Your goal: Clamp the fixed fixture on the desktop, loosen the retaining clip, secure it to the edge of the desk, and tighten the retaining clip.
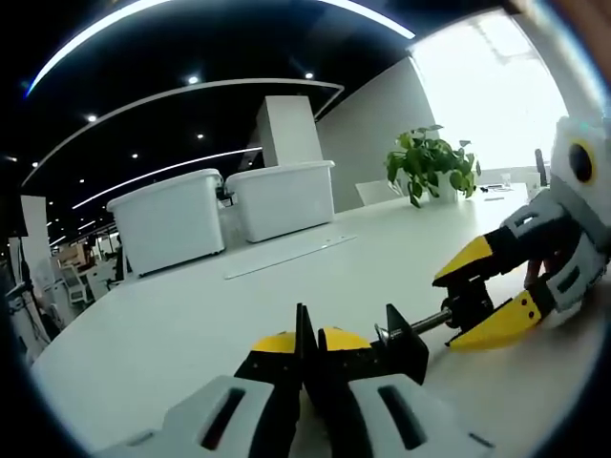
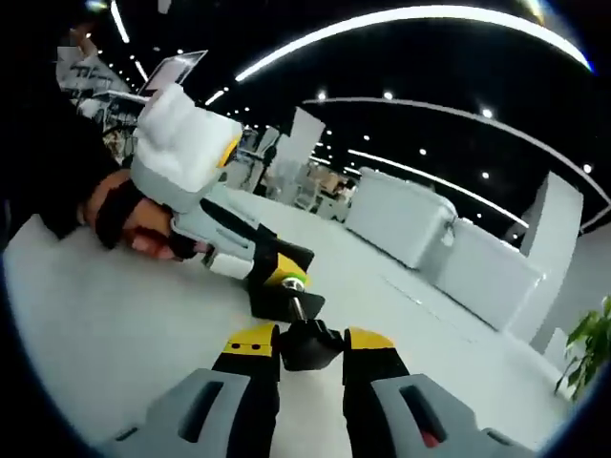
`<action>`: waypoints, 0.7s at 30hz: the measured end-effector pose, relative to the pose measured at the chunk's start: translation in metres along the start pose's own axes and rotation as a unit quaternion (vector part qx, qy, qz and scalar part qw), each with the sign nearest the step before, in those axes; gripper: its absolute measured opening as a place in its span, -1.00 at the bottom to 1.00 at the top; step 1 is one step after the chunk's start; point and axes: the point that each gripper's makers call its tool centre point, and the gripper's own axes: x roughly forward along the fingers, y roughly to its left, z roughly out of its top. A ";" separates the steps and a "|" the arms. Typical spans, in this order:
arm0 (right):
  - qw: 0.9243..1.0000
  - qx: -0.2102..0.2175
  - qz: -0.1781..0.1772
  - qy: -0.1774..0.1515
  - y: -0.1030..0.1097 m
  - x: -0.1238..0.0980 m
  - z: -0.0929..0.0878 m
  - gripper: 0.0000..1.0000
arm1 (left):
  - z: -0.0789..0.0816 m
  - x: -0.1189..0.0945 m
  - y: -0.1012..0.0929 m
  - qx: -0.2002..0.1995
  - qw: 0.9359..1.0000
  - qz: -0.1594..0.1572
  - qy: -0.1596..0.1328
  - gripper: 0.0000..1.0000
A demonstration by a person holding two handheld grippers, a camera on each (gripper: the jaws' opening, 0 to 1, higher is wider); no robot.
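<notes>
Black metal clamp fixture lies on white worktop, body gripped by left tool, screw knob pinched by right tool; loosening step, next unscrew.

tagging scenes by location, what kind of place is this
Most likely an open-plan office: a long white table with a potted plant and two white storage bins on it, under a dark ceiling with curved light strips and distant desks.

Two white storage bins side by side on table; potted plant beyond.
</notes>
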 end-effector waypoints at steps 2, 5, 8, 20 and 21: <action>1.000 -0.020 -0.009 -0.007 -0.001 0.000 0.000 -0.55 | 0.000 0.000 0.000 0.000 1.000 0.000 0.000 -0.87; 0.997 -0.070 -0.019 -0.018 0.001 0.003 0.001 -0.54 | 0.000 0.001 0.001 -0.001 1.000 0.000 0.000 -0.87; 0.997 -0.074 -0.020 -0.017 0.000 0.002 0.002 -0.54 | 0.000 0.001 0.001 0.000 1.000 0.001 0.001 -0.87; 0.984 0.174 0.027 -0.021 -0.004 0.002 0.014 -0.34 | -0.001 0.002 0.002 0.003 1.000 0.003 0.000 -0.87; 0.975 0.218 0.027 -0.025 -0.007 0.002 0.016 -0.32 | -0.001 0.002 0.002 0.002 1.000 0.002 0.000 -0.87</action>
